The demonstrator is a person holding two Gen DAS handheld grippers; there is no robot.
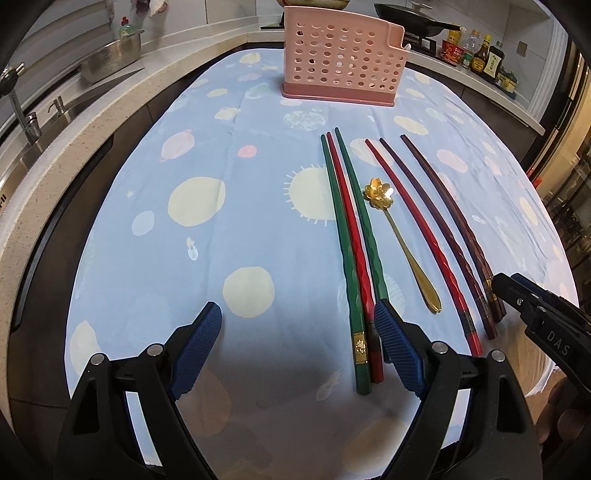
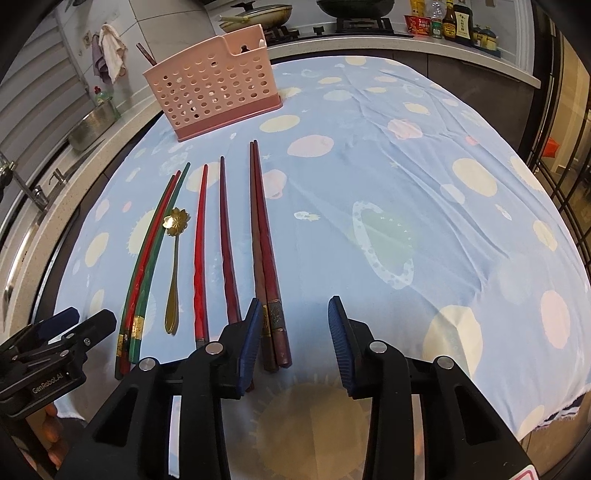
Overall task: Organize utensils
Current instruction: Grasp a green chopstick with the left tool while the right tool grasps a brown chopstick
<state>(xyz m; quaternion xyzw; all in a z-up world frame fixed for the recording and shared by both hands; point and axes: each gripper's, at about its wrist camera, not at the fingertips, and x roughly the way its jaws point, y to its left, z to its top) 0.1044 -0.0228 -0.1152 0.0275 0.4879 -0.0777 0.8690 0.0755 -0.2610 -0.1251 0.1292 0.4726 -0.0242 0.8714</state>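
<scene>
Several chopsticks lie side by side on the blue tablecloth [image 1: 229, 155]: green ones [image 1: 341, 236] with a red one [image 1: 349, 229], a second red one [image 1: 413, 225], a dark purple one [image 1: 436, 229] and a brown pair [image 2: 264, 254]. A gold flower-bowl spoon [image 1: 400, 240] lies among them. A pink perforated utensil holder [image 1: 341, 55] stands at the far side; it also shows in the right wrist view [image 2: 212, 98]. My left gripper [image 1: 295, 332] is open, just left of the green chopsticks' handles. My right gripper [image 2: 293, 332] is open over the brown pair's handles.
A sink and metal pot [image 1: 110, 59] are on the counter at left. A stove with a pan [image 1: 413, 18] and sauce bottles [image 1: 480, 55] stand behind the table. The tablecloth [image 2: 424, 184] reaches the table's right edge.
</scene>
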